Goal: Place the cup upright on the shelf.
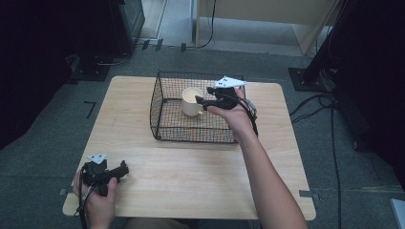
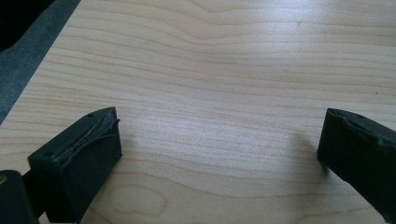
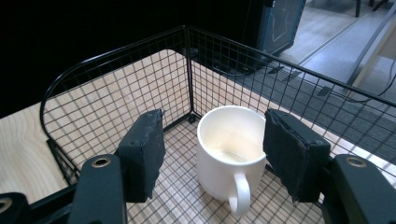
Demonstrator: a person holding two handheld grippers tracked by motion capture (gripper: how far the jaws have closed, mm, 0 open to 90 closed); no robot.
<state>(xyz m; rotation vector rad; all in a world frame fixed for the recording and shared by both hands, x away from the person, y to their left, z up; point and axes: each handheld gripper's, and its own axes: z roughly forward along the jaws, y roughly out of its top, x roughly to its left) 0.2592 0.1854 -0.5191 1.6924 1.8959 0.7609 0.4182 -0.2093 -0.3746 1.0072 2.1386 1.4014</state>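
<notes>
Right gripper (image 3: 212, 154) hangs over the wire basket (image 1: 160, 102), jaws parted with nothing pressed between them, so it is released, not gripping. In the right gripper view the white mug (image 3: 232, 154) stands upright on the basket floor, just below and ahead of the pads, handle turned toward the camera, rim sitting between the two pads but lower and farther off, clear of both as far as I can tell. In the high view the right gripper (image 1: 206, 101) sits just beside the mug (image 1: 192, 101), inside the basket's near right part, with the person's right hand (image 1: 234, 114) and forearm crossing the front rim. Mug looks empty, only a pale stain inside. Left gripper (image 1: 125, 169) rests far off at the near left corner of the wooden table (image 1: 191, 191), held in the left hand (image 1: 98, 200); in the left gripper view its jaws stand wide over bare wood, holding nothing. Judging risk: mug looks freshly set down, so the danger is on the way out. A pad could catch the rim or the handle if the right gripper pulls away at a slant, tipping the mug against the mesh. The forearm or the trailing cable could also snag the front rim and drag the light basket across the table.
</notes>
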